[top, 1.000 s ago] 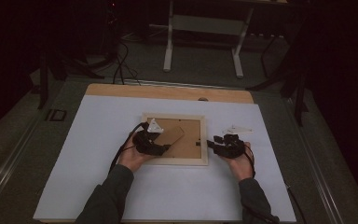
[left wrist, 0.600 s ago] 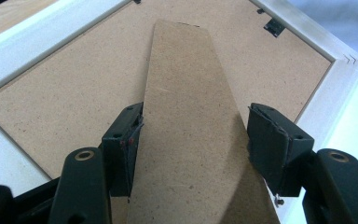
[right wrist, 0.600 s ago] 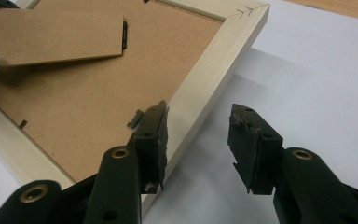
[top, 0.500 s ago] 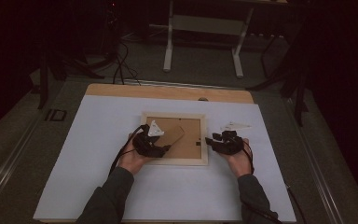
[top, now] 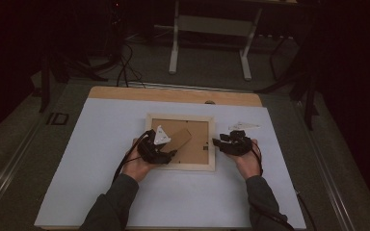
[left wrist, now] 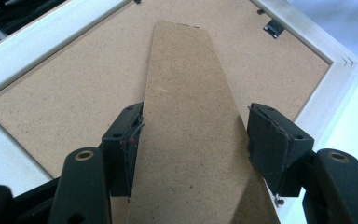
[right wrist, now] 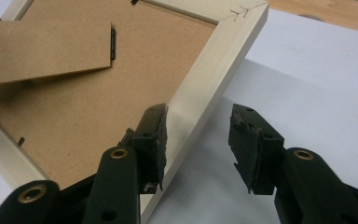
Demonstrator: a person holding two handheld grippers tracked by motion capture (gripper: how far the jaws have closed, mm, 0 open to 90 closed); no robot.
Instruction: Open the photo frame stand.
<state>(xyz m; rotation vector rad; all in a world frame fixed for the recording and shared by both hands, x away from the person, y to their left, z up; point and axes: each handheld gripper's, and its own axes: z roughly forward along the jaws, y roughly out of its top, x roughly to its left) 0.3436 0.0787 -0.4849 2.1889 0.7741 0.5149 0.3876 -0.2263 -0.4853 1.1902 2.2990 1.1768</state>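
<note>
A picture frame [top: 180,142] is lying face down at the middle of the tabletop [top: 101,192], its fibreboard backing [left wrist: 51,88] facing up. The left gripper [left wrist: 193,140] is working over the frame's near-left part, and its fingers [left wrist: 123,140] are standing apart on either side of the easel stand [left wrist: 186,121], the hinged cardboard leg on the backing. The left finger is touching the stand's edge; the right finger is sitting just clear of the other edge, so no clamping is taking place. The right gripper [right wrist: 198,140] is straddling the frame's right rail [right wrist: 205,93] with its fingers [right wrist: 249,140] apart: one over the rail's inner edge, one over the tabletop outside it.

The step in hand appears to be steadying the frame while taking hold of the stand. The next move probably calls for closing the right fingers on the rail to hold the frame down, then closing the left fingers across the stand and swinging it about its hinge [right wrist: 113,44]. Small retaining tabs [left wrist: 272,27] are sitting along the frame's inner edge.
</note>
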